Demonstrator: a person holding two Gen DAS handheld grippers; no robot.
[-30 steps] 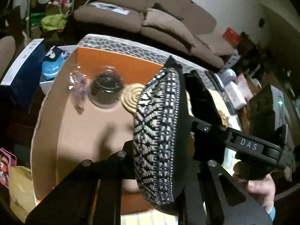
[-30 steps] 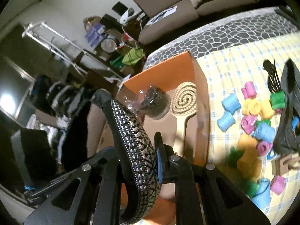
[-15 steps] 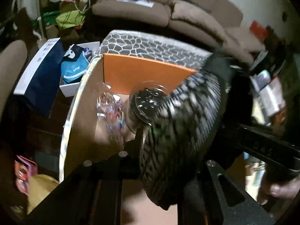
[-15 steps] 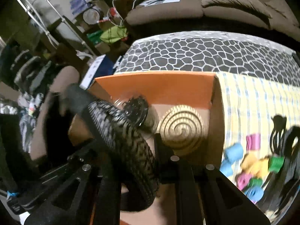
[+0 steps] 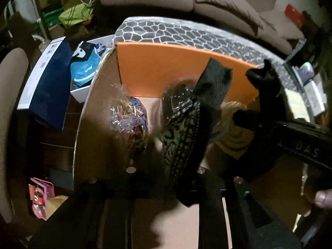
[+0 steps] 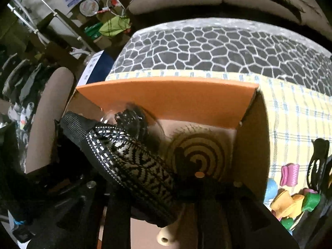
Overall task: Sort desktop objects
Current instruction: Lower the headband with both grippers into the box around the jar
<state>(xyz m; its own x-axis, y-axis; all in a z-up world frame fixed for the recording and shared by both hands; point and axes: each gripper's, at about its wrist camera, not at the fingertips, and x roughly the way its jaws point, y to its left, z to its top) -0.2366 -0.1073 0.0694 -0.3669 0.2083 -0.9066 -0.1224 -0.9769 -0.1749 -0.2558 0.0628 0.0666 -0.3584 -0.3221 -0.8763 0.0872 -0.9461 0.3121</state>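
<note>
- Two grippers share one patterned black-and-white headband [image 5: 182, 132] — left gripper [image 5: 166, 172] and right gripper [image 6: 164, 178], one at each end, band between the jaws.
- Both sets of jaws are opening; whether the pads have let go, can't tell.
- Headband hangs inside the orange cardboard box [image 6: 166, 97], long axis running away from both hands toward the far wall.
- Straight below: round brush [image 6: 199, 155], bag of hair ties [image 5: 130, 118] — release drops it between them, probably.
- Neither hand is clearly nearer.
</note>
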